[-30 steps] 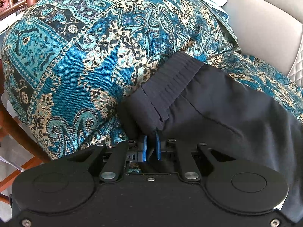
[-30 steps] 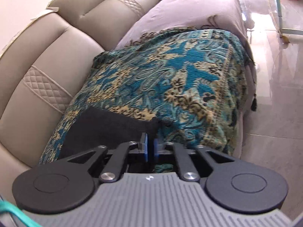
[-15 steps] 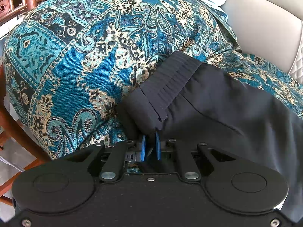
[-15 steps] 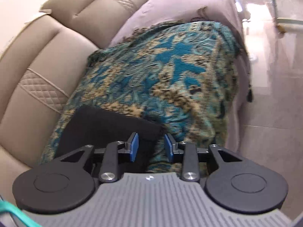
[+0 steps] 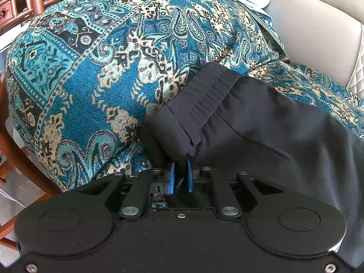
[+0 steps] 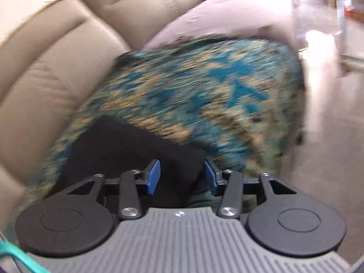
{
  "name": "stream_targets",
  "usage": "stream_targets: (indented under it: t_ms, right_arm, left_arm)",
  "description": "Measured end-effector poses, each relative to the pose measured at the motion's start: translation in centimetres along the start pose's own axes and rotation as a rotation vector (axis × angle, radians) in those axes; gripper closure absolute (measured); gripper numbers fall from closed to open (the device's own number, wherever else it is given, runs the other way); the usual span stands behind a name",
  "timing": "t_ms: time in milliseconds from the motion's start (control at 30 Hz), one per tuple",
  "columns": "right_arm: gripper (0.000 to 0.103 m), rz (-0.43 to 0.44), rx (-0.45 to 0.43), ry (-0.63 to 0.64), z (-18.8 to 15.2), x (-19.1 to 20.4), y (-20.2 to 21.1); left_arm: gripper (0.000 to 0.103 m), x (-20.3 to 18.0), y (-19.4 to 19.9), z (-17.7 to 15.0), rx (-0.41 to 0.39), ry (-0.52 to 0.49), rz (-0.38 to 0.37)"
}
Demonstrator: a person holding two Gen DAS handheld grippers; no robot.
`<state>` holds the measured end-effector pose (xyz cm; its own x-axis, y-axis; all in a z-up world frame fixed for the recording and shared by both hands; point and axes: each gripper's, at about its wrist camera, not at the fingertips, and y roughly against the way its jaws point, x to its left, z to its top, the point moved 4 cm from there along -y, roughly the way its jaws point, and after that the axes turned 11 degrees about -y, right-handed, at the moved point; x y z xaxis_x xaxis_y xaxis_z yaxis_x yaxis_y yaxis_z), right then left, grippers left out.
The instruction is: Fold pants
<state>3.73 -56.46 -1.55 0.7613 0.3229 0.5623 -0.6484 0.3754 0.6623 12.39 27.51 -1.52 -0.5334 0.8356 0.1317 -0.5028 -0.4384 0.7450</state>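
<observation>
Black pants (image 5: 261,122) lie on a blue patterned throw over a sofa. Their gathered waistband (image 5: 204,95) runs up the middle of the left wrist view. My left gripper (image 5: 180,177) is shut on the near corner of the waistband, blue pads pinching the fabric. In the blurred right wrist view the other end of the pants (image 6: 127,150) lies flat on the throw. My right gripper (image 6: 182,177) is opening above it, its blue pads (image 6: 153,177) apart and not pressing the cloth that shows between them.
The patterned throw (image 5: 113,72) covers the seat and a rounded arm. Beige leather sofa backs (image 6: 56,56) rise behind. A mauve cover (image 6: 227,16) lies further along the sofa. Wooden furniture (image 5: 18,2) stands at the upper left, and tiled floor (image 6: 329,136) shows on the right.
My right gripper has opened and let go of the pants' end, which now lies flat, and that view has swung and blurred. The left gripper keeps its hold unmoved.
</observation>
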Motion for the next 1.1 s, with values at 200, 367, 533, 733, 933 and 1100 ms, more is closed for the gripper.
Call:
stream_targets:
  t_ms: [200,367,533,733,933,1100]
  right_arm:
    - [0.052,0.087,0.053,-0.057,0.0,0.1,-0.6]
    - [0.086,0.102,0.071,-0.025,0.3,0.4,-1.3]
    - [0.088,0.25,0.081,0.081,-0.5,4.2,-0.4]
    - [0.088,0.294,-0.189,0.192,2.0,8.1,5.3]
    - [0.091,0.064,-0.222,0.153,2.8,2.3,4.0]
    - [0.09,-0.098,-0.093,0.105,2.0,-0.9,0.7]
  left_arm:
    - [0.091,0.0,0.0,0.0,-0.001,0.001,0.001]
    - [0.091,-0.3,0.1,-0.1,-0.005,-0.004,0.013]
    - [0.091,-0.4,0.0,0.2,0.001,-0.006,0.019]
    - [0.09,0.1,-0.3,0.7,0.023,0.014,0.003]
    - [0.089,-0.1,-0.1,0.2,0.008,-0.012,-0.001]
    - [0.089,-0.2,-0.1,0.3,0.014,-0.014,-0.009]
